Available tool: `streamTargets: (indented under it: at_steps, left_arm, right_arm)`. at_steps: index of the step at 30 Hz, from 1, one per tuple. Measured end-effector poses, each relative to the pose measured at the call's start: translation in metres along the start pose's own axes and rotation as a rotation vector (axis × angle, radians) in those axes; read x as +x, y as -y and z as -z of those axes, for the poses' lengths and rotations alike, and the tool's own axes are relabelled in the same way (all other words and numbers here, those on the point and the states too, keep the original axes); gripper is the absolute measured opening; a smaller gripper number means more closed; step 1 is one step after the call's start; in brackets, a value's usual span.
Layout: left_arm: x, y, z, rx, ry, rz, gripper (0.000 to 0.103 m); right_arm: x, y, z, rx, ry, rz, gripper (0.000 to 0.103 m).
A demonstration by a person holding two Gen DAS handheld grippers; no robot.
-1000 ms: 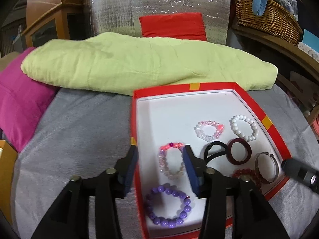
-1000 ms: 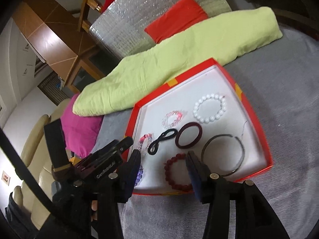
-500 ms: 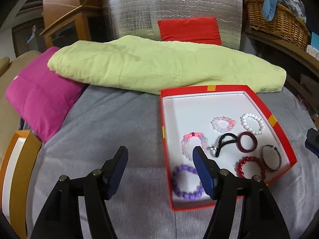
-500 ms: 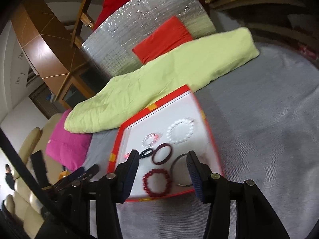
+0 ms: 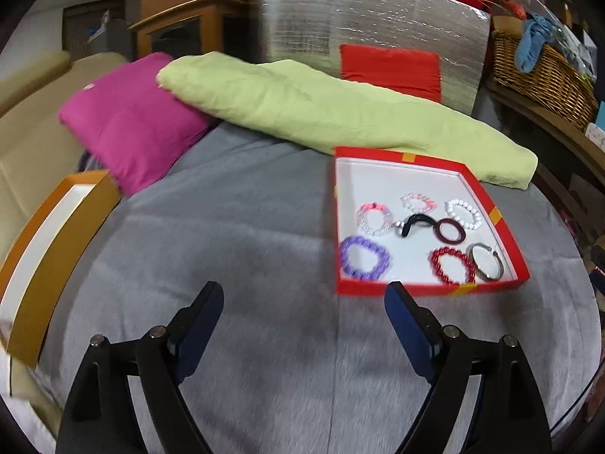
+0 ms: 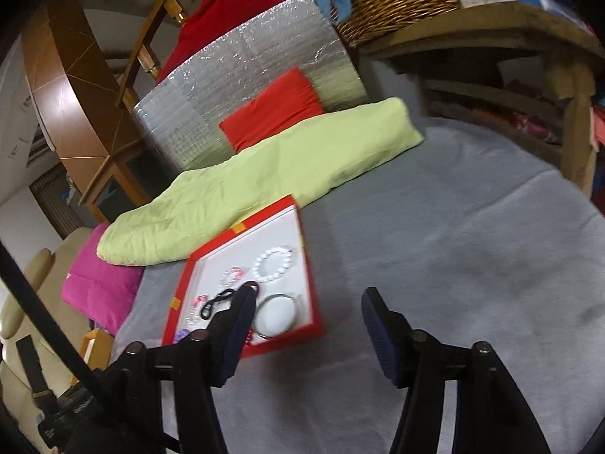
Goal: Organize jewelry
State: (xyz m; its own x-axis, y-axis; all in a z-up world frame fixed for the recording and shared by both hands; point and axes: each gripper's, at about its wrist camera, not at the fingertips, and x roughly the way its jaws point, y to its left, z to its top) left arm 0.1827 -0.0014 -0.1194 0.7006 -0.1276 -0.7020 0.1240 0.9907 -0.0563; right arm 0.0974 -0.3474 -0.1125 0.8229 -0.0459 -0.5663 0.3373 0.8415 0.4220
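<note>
Eight bracelets lie in one red tray (image 5: 426, 289) (one purple (image 5: 363, 257)).

Grey bedcover (image 5: 234, 227), silver foil panel (image 5: 363, 15), wicker basket (image 5: 544, 75) on wooden shelf (image 6: 503, 30).

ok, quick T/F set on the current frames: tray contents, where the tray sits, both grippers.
1. The purple bead bracelet lies inside the red tray. True.
2. The left gripper holds a bracelet. False: its jaws are opening with nothing between them.
3. The red tray sits on the grey blanket. True.
4. The white bead bracelet lies outside the tray. False: it is inside, near the far right corner.
5. The right gripper holds the tray. False: its opening jaws hold nothing.
</note>
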Motion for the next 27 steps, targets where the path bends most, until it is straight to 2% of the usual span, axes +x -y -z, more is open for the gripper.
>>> streamTargets:
  at_steps: [4,8,9,12,15,19,22,25,27]
  left_arm:
    - [0.000,-0.013,0.007,0.011,-0.002,-0.001,0.088]
    - [0.007,-0.029,0.007,-0.022,0.069,-0.127,0.088]
    - [0.009,-0.031,0.005,-0.019,0.071,-0.157,0.088]
    - [0.017,-0.034,-0.003,-0.022,0.038,-0.178,0.088]
    - [0.023,-0.034,-0.009,-0.027,0.039,-0.210,0.088]
    - [0.026,-0.022,-0.016,0.046,0.073,-0.241,0.088]
    - [0.027,-0.016,-0.018,0.084,0.069,-0.235,0.088]
    - [0.025,-0.010,-0.016,0.091,0.051,-0.182,0.088]
    - [0.022,-0.007,-0.014,0.087,0.050,-0.158,0.088]
  right_arm:
    - [-0.014,0.018,0.001,0.007,-0.006,0.026,0.063]
    - [-0.009,0.024,0.004,0.023,-0.028,0.033,0.063]
    - [-0.005,0.022,0.006,0.017,-0.038,0.034,0.063]
    - [0.008,0.013,0.010,-0.012,-0.075,0.030,0.063]
    - [0.016,0.005,0.013,-0.034,-0.083,0.021,0.063]
    - [0.023,-0.011,0.016,-0.076,-0.082,-0.006,0.064]
    - [0.023,-0.025,0.018,-0.143,-0.062,0.002,0.064]
    - [0.018,-0.039,0.024,-0.224,-0.035,0.011,0.064]
    - [0.014,-0.049,0.029,-0.282,-0.022,0.009,0.068]
